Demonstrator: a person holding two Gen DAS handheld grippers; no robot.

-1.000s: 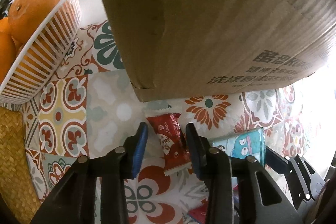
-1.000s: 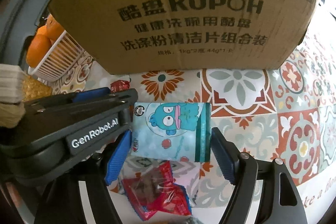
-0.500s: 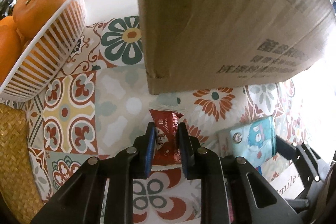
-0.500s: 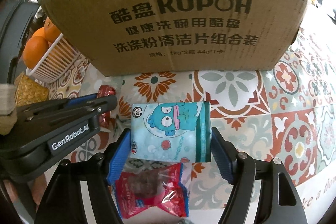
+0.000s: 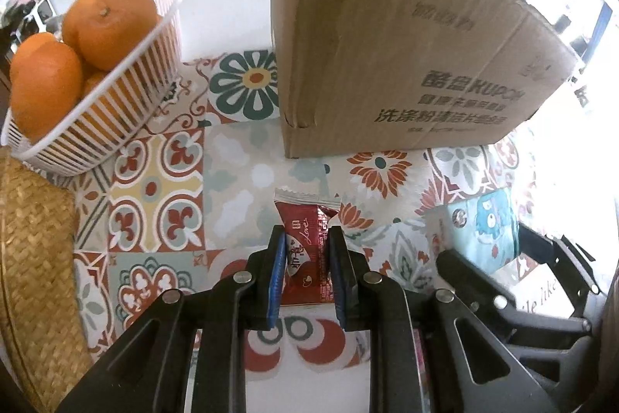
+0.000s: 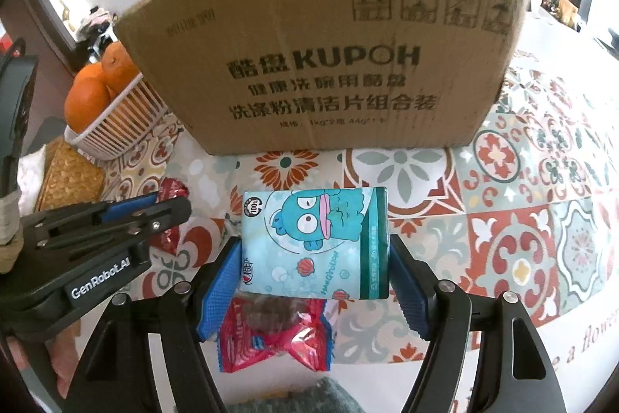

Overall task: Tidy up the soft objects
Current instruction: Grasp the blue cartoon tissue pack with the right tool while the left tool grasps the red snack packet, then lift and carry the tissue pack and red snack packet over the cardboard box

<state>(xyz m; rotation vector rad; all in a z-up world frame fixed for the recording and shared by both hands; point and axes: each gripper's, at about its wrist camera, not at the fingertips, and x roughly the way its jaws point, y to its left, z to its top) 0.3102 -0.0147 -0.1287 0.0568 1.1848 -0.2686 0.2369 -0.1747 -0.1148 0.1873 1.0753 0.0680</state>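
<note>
Both grasps look made. The left gripper (image 5: 305, 258) pinches the dark red candy wrapper (image 5: 307, 250) at frame centre; the right gripper (image 6: 315, 273) squeezes the turquoise cartoon tissue pack (image 6: 315, 242). Next, probably carry both over the brown cardboard box (image 6: 325, 57) rim above.

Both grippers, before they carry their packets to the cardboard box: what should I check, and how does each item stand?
1. Left gripper shut on the red snack packet: ok.
2. Right gripper pads touch the blue tissue pack on both sides: ok.
3. Tissue pack clear of the red wrapper below it: cannot tell.
4. Cardboard box stands ahead, upright: ok.
5. Box top open and room inside: cannot tell.
6. Basket of oranges off to the left, out of the way: ok.
</note>
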